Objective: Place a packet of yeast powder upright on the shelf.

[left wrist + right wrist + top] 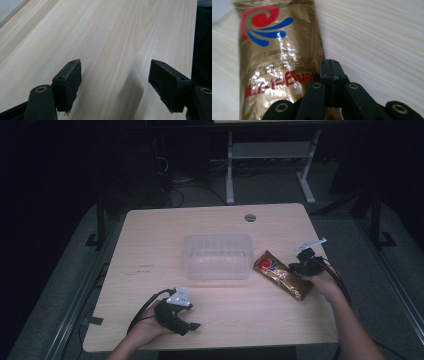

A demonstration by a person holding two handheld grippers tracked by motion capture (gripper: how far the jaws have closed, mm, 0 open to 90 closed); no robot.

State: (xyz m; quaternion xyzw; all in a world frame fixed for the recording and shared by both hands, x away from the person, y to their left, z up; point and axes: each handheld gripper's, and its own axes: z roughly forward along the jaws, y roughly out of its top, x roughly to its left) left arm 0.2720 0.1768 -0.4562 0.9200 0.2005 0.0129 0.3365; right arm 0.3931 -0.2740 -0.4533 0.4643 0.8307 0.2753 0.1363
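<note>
A gold snack packet [282,279] with a red and blue swirl lies flat and slanted on the wooden table [150,245], right of a clear plastic container [217,256]. My right gripper [296,268] is at the packet's right long edge, held in a hand. In the right gripper view the packet [279,62] runs away from me and my right gripper [330,66] is shut, jaws pressed together over that edge; nothing shows between them. My left gripper [192,326] rests near the table's front edge. Up close my left gripper [115,75] stands open over bare wood.
The clear container is empty and sits in the middle of the table. A round cable grommet [250,217] is at the far edge. Beyond the table stands a white desk frame [270,160] on a dark floor. Cables trail from both grippers.
</note>
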